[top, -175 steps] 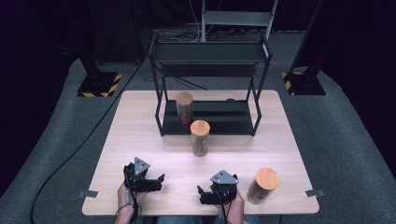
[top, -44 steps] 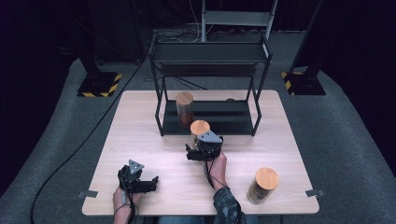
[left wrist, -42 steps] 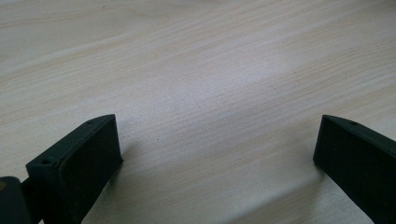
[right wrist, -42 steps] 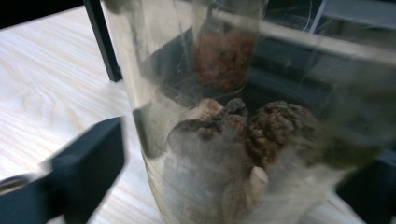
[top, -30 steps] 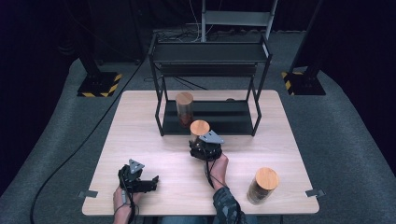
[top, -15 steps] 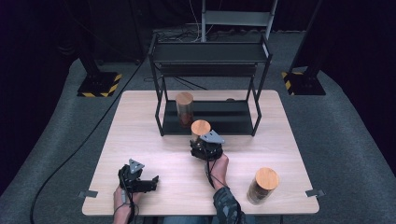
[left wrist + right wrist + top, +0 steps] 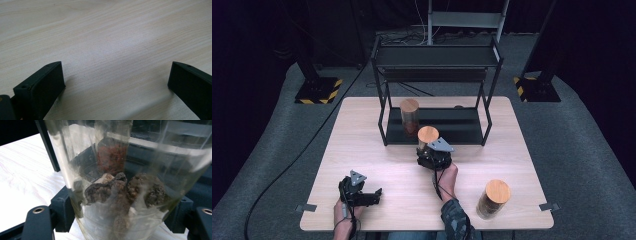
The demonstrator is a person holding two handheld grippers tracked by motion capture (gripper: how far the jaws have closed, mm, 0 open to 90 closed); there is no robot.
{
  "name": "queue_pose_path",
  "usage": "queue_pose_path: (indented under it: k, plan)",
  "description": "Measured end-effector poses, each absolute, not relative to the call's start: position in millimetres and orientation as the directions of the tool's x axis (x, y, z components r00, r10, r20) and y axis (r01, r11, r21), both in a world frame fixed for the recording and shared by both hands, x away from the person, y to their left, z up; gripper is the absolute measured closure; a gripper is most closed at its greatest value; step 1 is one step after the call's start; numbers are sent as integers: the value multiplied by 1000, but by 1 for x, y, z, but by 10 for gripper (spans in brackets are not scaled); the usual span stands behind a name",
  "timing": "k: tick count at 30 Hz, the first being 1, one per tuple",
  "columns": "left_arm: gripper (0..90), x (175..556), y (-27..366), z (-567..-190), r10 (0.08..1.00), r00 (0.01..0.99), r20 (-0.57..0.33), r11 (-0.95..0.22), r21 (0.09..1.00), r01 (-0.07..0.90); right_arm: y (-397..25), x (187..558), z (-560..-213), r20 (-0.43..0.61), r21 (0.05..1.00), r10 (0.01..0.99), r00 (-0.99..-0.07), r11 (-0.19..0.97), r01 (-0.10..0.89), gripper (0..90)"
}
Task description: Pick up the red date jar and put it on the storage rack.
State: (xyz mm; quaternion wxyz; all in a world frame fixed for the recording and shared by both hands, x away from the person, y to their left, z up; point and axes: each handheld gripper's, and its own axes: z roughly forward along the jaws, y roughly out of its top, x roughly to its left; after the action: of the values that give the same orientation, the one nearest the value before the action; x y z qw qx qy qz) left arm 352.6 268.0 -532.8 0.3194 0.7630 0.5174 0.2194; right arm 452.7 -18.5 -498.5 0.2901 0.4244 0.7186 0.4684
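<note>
Right claw (image 7: 430,156) clenched on clear glass jar with round wooden lid (image 7: 427,138), jar between its jaws, just before black metal two-tier rack (image 7: 437,126). Step judged: jar carried to rack. Next: lower shelf ahead to be cleared beside other lidded jar (image 7: 409,115). Left claw (image 7: 371,195) released, rested on pale wooden tabletop (image 7: 522,145).

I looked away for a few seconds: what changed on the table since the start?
The right gripper went forward from the near edge and closed around the middle jar before the rack. The left gripper shifted slightly, open. The jar on the rack's shelf and the near-right jar stayed put.
</note>
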Motion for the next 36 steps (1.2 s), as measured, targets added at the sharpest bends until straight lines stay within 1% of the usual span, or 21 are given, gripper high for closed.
queue_pose_path:
  k: [22,36]
  plan:
    - [0,353,268,-533,930,369,4,-261,714,649,-26,459,-494,-13,915,889,-458,195,352,248]
    - [0,353,268,-533,929,369,4,-261,714,649,-22,464,-487,-24,915,888,-460,204,347,248]
